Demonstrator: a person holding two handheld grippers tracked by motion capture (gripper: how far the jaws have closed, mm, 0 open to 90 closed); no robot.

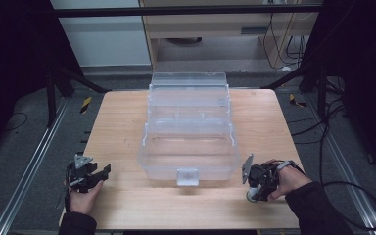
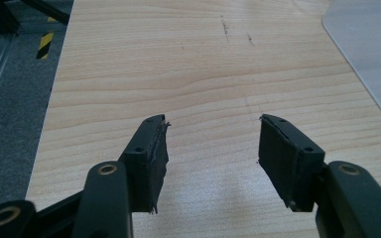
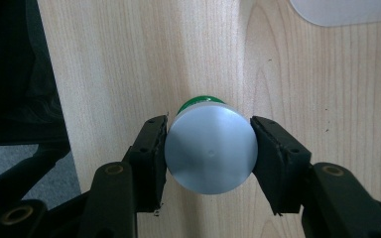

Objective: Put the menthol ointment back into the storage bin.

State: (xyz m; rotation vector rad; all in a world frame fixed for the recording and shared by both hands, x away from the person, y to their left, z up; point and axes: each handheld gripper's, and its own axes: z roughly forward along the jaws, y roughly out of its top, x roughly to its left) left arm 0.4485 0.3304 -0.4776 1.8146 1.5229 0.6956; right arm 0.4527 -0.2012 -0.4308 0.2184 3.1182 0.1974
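A clear plastic organiser box stands open in the middle of the wooden table, its lid tipped back and its latch facing me. My right gripper is near the table's front right, pointing down, shut on a small green bottle with a pale grey cap; in the right gripper view both pads press the cap's sides. My left gripper rests at the front left, open, with bare wood between its fingers. A corner of the box shows at the upper right of the left gripper view.
Grey floor and metal rails flank the table on both sides. Black frame legs and cables stand beyond the table's far corners. The table's left edge lies close to my left gripper.
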